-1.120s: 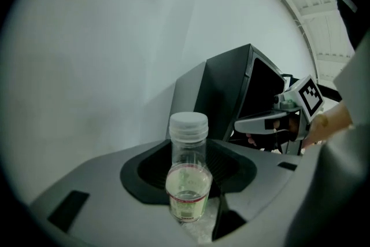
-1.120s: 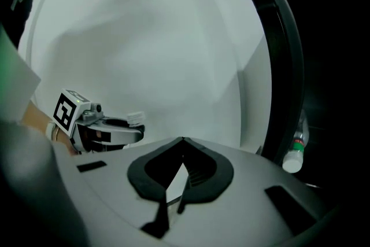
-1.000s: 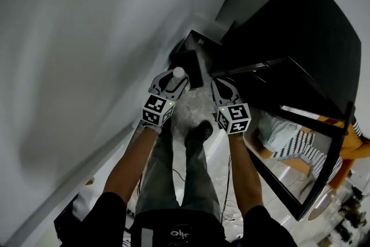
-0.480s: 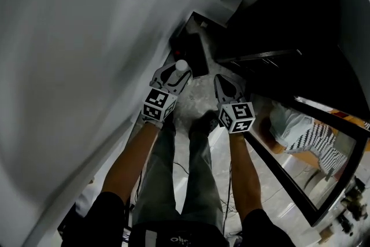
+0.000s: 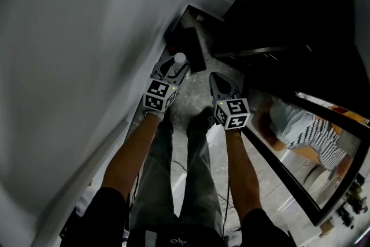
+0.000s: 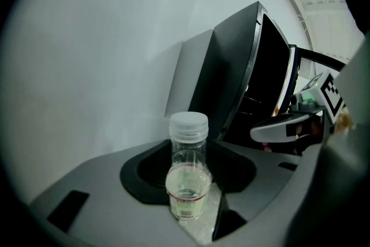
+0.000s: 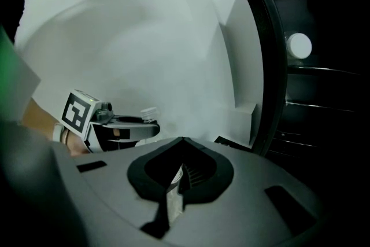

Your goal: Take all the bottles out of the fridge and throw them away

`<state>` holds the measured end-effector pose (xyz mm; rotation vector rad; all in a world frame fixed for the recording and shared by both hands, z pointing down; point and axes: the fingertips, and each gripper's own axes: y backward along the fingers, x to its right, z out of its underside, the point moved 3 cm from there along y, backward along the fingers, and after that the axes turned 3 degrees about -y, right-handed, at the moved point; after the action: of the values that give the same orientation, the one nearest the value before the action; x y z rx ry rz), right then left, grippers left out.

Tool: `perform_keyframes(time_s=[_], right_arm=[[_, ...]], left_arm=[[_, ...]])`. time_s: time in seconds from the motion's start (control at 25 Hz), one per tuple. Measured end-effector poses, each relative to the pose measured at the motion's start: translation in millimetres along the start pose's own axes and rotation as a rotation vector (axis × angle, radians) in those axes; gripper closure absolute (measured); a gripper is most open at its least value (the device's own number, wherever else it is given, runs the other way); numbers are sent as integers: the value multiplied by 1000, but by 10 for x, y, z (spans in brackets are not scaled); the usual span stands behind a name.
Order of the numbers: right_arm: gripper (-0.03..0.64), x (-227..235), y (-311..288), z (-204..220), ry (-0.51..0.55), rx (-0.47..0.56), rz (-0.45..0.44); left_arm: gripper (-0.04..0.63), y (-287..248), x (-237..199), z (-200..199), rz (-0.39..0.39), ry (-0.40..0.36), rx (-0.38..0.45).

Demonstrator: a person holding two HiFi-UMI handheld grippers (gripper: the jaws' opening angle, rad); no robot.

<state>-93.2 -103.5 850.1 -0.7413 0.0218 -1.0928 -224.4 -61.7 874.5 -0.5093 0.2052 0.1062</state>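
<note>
A small clear bottle with a white cap stands upright between the jaws of my left gripper, which is shut on it; a little liquid sits in its lower half. From the head view the cap shows at the tip of the left gripper. My right gripper hangs beside it to the right, shut with nothing in it. Its jaws meet in the right gripper view. The black fridge stands open to the right.
A dark box-like thing sits on the floor against the white wall, just beyond the grippers. The fridge's glass door swings out at the right. The person's legs and shoes are below the grippers.
Both grippers have come down toward the floor and the dark thing by the wall. The left one still holds the bottle, and the right one stays shut.
</note>
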Motion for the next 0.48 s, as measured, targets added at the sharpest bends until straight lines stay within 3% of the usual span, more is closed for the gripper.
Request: perform_keyframes(time_s=[0.48], right_arm=[[609,156,-346,-39,-4,-23,13]], left_arm=[[410,-344,-198,66,-7,3,-34]])
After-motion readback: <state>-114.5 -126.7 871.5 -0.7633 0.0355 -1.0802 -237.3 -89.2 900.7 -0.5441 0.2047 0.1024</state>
